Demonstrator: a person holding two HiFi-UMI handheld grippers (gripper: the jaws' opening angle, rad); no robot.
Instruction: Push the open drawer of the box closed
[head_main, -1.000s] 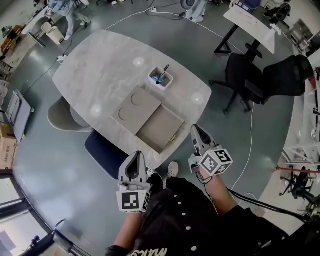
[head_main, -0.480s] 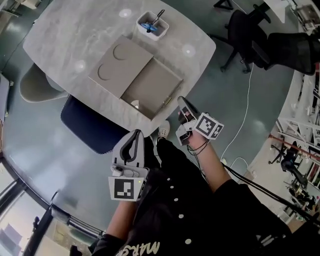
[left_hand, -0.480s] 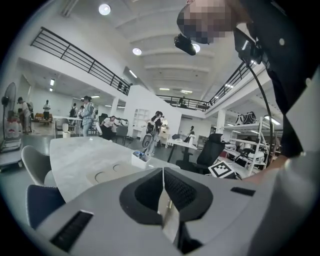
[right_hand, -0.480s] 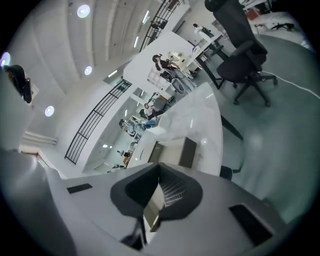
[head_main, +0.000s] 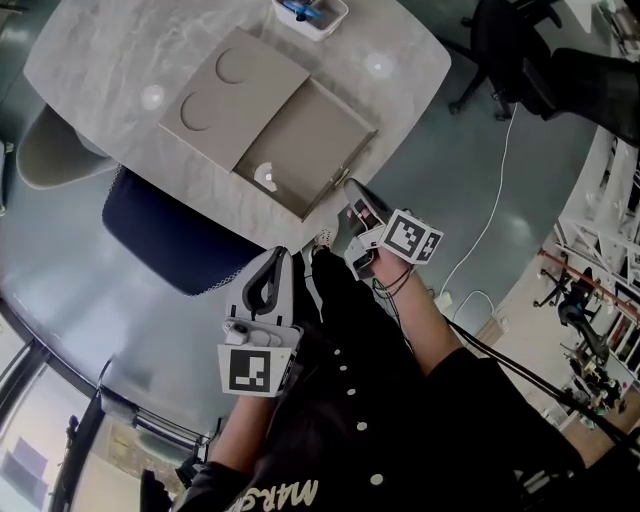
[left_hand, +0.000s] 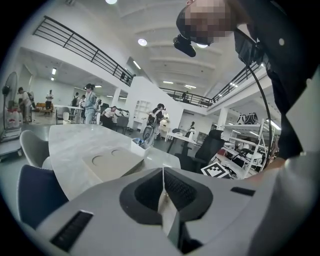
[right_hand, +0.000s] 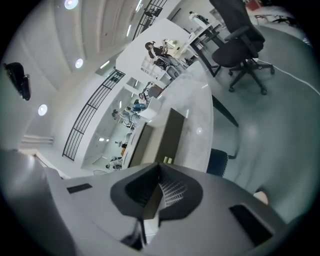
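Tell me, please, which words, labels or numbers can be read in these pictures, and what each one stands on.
"MAR": pale letters on the person's black shirt, upside down at the head view's bottom edge; the rest is cut off and unreadable.
Left gripper and right gripper: their cubes bear square markers only, no words or numbers.
Box and its drawer: no print visible.
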